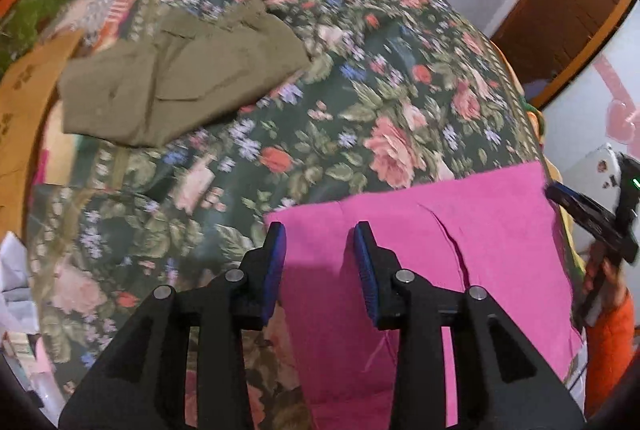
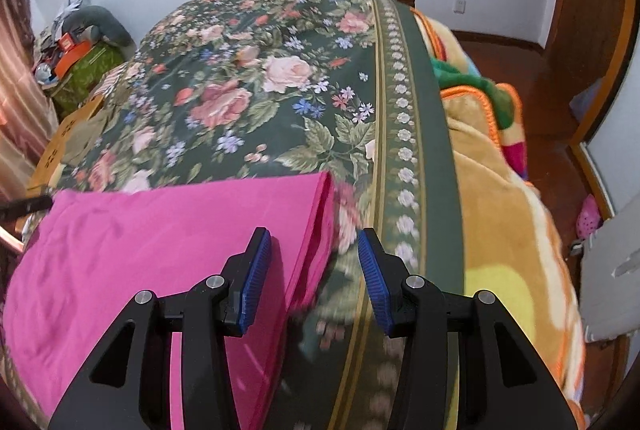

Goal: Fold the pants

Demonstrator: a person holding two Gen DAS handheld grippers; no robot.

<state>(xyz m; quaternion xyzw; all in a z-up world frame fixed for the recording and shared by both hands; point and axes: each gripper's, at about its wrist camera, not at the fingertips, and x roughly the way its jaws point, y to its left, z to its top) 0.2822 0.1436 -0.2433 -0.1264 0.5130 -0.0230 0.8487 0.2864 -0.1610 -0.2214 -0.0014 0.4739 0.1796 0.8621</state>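
Folded pink pants [image 1: 432, 254] lie flat on the floral bedspread [image 1: 320, 110], near its front edge. My left gripper [image 1: 320, 234] is open and empty, hovering over the pants' left edge. In the right wrist view the pink pants [image 2: 160, 238] lie at lower left, with their layered folded edge on the right. My right gripper [image 2: 314, 242] is open and empty above that right edge. The right gripper's body [image 1: 596, 206] shows at the far right of the left wrist view.
Folded olive-brown pants [image 1: 180, 78] lie at the far left of the bed. A cardboard box [image 1: 24, 118] stands beside the bed on the left. A yellow and orange blanket [image 2: 508, 214] hangs over the bed's right side. A wooden door [image 1: 568, 10] is at the back right.
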